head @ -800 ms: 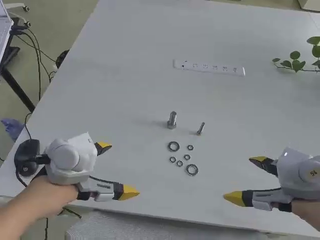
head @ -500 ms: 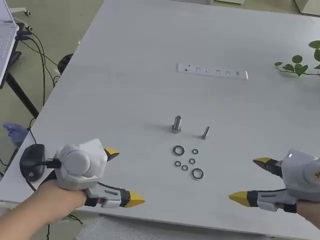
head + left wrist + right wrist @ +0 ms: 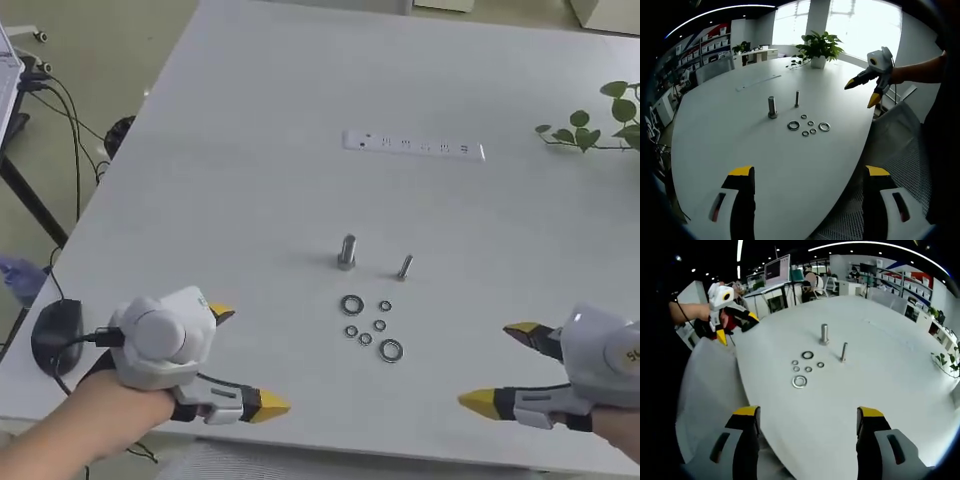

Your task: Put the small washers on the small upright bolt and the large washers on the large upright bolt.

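Head view looks down on a white table (image 3: pixel 250 150), with a person holding a pair of tongs in each hand near its front edge. The left tongs (image 3: pixel 248 360), white with black jaws tipped in yellow, are spread wide and hold nothing; they hover at the lower left, well apart from the metal parts. The right tongs (image 3: pixel 495 366), of the same make, are likewise spread wide and empty at the lower right. Between the two, further onto the table, a large upright grey metal bolt (image 3: pixel 347 252) stands on end, and a small upright grey metal bolt (image 3: pixel 405 266) stands near it on its right, the two apart. On the near side of the bolts, six loose washers lie flat in a small cluster, all apart from the bolts. There are two large silver metal washers (image 3: pixel 352 304), one just in front of the large bolt and the other at the near right of the cluster. Four small silver metal washers (image 3: pixel 380 325) lie scattered between them. Far beyond, a long white power strip (image 3: pixel 413 146) lies flat, and a green leafy plant (image 3: pixel 600 120) reaches in at the far right. Left gripper view looks along its own parted jaws towards the bolts and washers, with the right tongs at the upper right. Right gripper view faces the same cluster, with the left tongs at the upper left.
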A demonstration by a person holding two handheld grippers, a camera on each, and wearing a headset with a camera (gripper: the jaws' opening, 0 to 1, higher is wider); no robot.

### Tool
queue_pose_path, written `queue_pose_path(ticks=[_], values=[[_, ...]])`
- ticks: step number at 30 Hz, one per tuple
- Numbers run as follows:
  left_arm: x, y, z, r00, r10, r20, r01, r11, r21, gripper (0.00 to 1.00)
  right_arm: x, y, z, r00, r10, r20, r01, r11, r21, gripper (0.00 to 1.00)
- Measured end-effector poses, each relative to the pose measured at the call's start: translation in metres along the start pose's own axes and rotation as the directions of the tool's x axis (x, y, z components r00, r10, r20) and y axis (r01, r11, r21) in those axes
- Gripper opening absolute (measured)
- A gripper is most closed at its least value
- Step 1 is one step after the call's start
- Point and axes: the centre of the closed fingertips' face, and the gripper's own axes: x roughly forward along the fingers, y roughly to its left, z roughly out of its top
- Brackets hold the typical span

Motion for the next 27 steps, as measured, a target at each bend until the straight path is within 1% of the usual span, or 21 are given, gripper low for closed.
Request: queue_pose_path(ticks=[1, 4, 6, 8, 10, 12, 13, 14, 16, 17, 18, 21, 23, 24, 27], values=[[0.001, -0.001, -0.001, 1.0, -0.006, -0.005, 0.006, 1.0, -0.002, 0.89, 0.0, 0.0, 0.0, 1.0, 0.003, -0.003, -0.003, 1.0, -0.003, 0.8], [0.002, 0.001, -0.003, 0.9998, -0.004, -0.018, 0.004, 1.0, 0.009, 0.9, 0.001, 0.0, -0.001, 0.9996, 0.011, -0.025, -0.011, 1.0, -0.017, 0.79], [0.001, 0.003, -0.001, 1.0, 0.0, -0.01, 0.0, 1.0, 0.005, 0.9, 0.001, 0.001, 0.003, 0.9994, 0.018, -0.031, -0.018, 1.0, -0.017, 0.77], [0.001, 0.004, 0.0, 1.0, 0.001, -0.007, -0.001, 1.0, 0.005, 0.9, 0.002, -0.001, 0.008, 0.9993, 0.015, -0.035, -0.016, 1.0, -0.021, 0.77], [0.001, 0.006, 0.001, 1.0, 0.004, -0.007, -0.004, 1.0, 0.006, 0.9, 0.003, -0.001, 0.012, 0.9993, 0.019, -0.031, -0.02, 1.0, -0.024, 0.77], [0.0, 0.006, -0.001, 0.9999, 0.009, -0.014, -0.009, 1.0, -0.007, 0.91, 0.006, -0.001, 0.015, 0.999, 0.028, -0.035, -0.029, 0.999, -0.034, 0.77], [-0.001, 0.005, 0.0, 0.9999, 0.005, -0.013, -0.006, 0.999, -0.037, 0.91, 0.007, -0.001, 0.016, 0.9985, 0.034, -0.044, -0.036, 0.998, -0.046, 0.77], [-0.002, 0.004, 0.001, 1.0, 0.001, -0.006, -0.002, 0.999, -0.05, 0.91, 0.008, -0.002, 0.016, 0.9983, 0.032, -0.049, -0.034, 0.998, -0.059, 0.77], [-0.003, 0.003, 0.003, 1.0, 0.003, 0.001, -0.003, 0.999, -0.04, 0.91, 0.01, -0.002, 0.016, 0.9966, 0.043, -0.07, -0.048, 0.996, -0.073, 0.75], [-0.003, 0.002, 0.002, 0.9999, 0.008, -0.014, -0.008, 1.0, -0.015, 0.91, 0.011, -0.002, 0.015, 0.9952, 0.049, -0.084, -0.056, 0.996, -0.076, 0.73], [-0.004, 0.001, 0.001, 0.9997, 0.01, -0.021, -0.01, 1.0, -0.002, 0.91, 0.011, -0.001, 0.016, 0.9948, 0.051, -0.088, -0.058, 0.995, -0.08, 0.71], [-0.003, 0.001, 0.001, 0.9998, 0.007, -0.019, -0.007, 1.0, -0.007, 0.91, 0.014, 0.002, 0.022, 0.9944, 0.058, -0.088, -0.066, 0.993, -0.094, 0.71], [-0.002, 0.002, 0.002, 0.9999, 0.007, -0.011, -0.007, 1.0, -0.012, 0.9, 0.016, 0.004, 0.026, 0.9931, 0.065, -0.098, -0.075, 0.992, -0.103, 0.69], [-0.002, 0.001, 0.002, 0.9999, 0.007, -0.009, -0.007, 1.0, -0.014, 0.9, 0.017, 0.002, 0.026, 0.9925, 0.067, -0.102, -0.079, 0.991, -0.112, 0.68], [-0.001, 0.0, 0.002, 0.9999, 0.003, -0.01, -0.004, 1.0, -0.018, 0.89, 0.021, 0.004, 0.029, 0.9906, 0.075, -0.114, -0.09, 0.987, -0.132, 0.67]])
